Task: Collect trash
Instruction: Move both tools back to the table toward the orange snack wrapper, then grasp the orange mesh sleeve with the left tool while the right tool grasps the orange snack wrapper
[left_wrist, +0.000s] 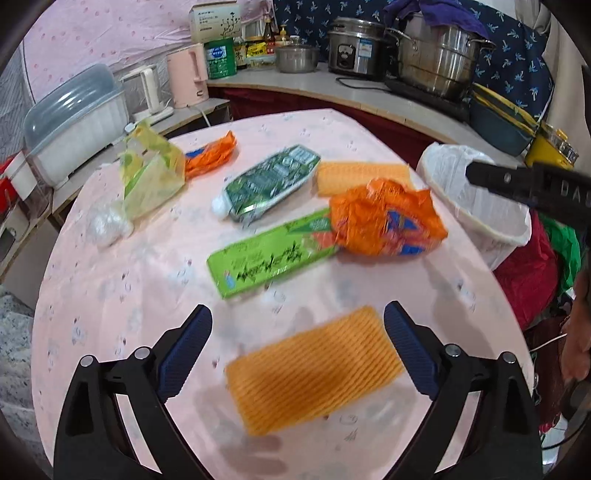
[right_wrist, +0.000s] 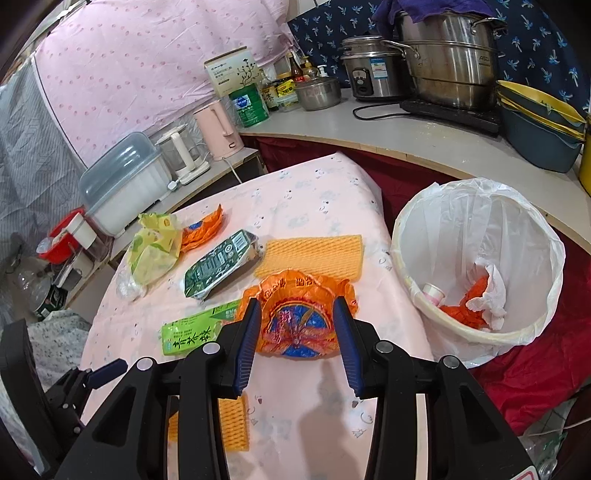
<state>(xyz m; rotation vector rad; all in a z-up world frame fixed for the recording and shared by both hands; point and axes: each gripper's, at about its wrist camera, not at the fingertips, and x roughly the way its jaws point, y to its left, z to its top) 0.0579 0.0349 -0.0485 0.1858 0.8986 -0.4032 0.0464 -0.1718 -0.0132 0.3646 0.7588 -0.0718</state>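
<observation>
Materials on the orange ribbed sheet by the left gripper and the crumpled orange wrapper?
Orange ribbed sheet: looks like soft foam netting, matte, judging by its raised mesh ridges. Crumpled orange wrapper: probably thin plastic film, glossy, with sharp creases and printed graphics. Foil lining can't be ruled out.

My left tongs (left_wrist: 298, 322): matte black plastic arms, triangular cutouts, silver round screws at pivots, dark blue ribbed pads (left_wrist: 184, 354) on inner faces. My right tongs (right_wrist: 295, 314): same black frame, same silver screws, blue ridged pads (right_wrist: 245, 347). White letters "DAS" on black body seen from left wrist view. Red-white sticker at lower corner of right frame.
</observation>
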